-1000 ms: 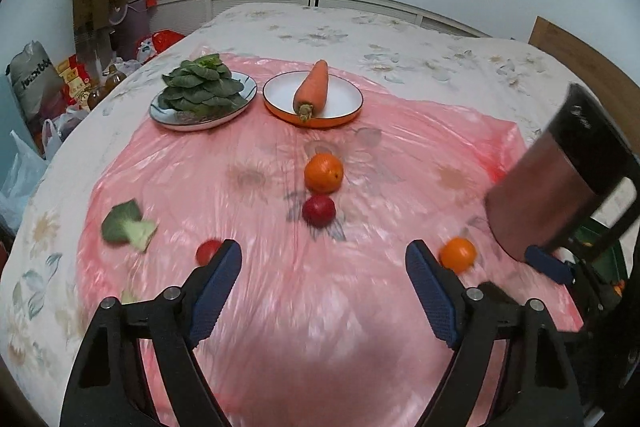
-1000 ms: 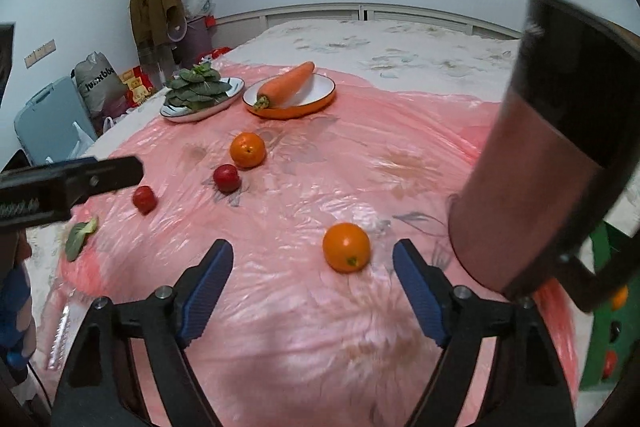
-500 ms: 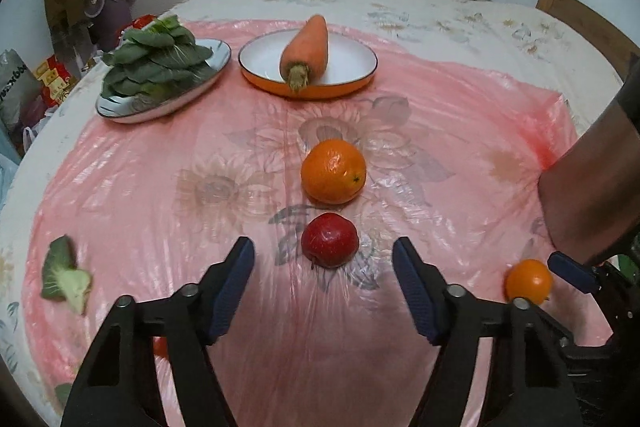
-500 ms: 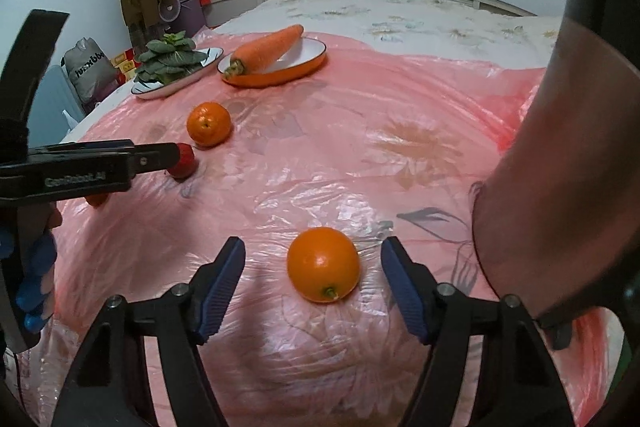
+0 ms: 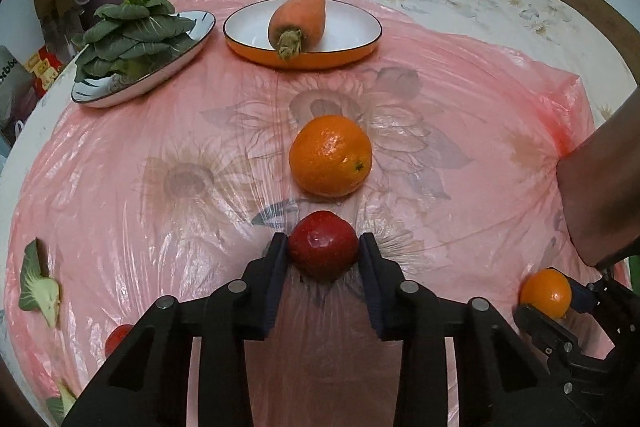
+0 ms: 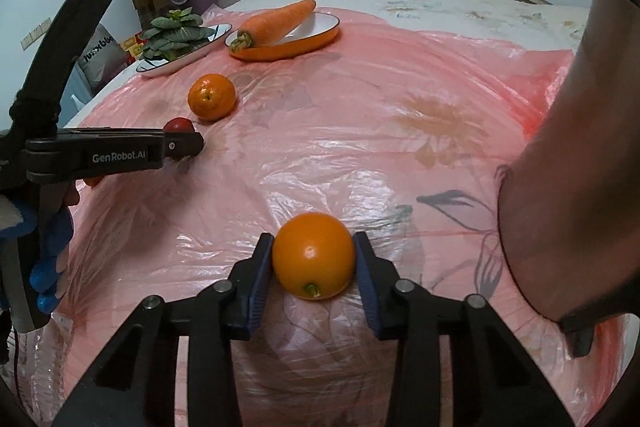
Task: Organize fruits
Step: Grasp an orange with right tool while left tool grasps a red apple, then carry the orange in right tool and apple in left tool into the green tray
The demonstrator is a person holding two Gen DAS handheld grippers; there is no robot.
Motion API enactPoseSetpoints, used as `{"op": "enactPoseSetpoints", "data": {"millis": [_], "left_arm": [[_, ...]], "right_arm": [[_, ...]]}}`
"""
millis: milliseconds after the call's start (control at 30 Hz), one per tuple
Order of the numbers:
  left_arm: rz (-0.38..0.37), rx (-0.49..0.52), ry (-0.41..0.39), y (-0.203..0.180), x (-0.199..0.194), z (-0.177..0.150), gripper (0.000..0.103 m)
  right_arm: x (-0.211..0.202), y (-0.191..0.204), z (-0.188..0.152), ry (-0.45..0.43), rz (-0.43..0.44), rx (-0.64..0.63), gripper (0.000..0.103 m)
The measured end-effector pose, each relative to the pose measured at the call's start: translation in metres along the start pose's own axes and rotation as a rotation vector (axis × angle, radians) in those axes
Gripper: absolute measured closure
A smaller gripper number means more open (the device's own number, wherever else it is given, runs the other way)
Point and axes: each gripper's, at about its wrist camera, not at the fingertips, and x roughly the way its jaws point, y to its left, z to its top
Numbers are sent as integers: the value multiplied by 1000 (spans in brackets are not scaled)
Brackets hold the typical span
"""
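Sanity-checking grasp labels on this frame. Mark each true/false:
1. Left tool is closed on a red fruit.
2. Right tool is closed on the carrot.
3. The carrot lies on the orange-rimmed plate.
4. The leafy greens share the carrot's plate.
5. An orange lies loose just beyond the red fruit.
1. True. The left tool has just closed, pads pressing the red fruit.
2. False. The right tool has just closed on a small orange.
3. True. The carrot lies on the orange-rimmed plate.
4. False. The leafy greens sit on their own patterned plate.
5. True. The loose orange lies ungripped.
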Motion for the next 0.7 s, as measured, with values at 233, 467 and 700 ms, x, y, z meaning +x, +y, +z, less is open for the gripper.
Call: {"op": "enactPoseSetpoints", "data": {"millis": [233,467,700], "left_arm": [[-50,-35,-7,10,-4,0,73],[-56,-45,-41,14,-22,3,73],[-27,-34,-69,10,-47,3,73]], "right_arm": [[-1,-5,0,-3,25,23,54],[-12,-7,1,-28,40,37,54],[-28,-4,0,-42,38,36,54]]}}
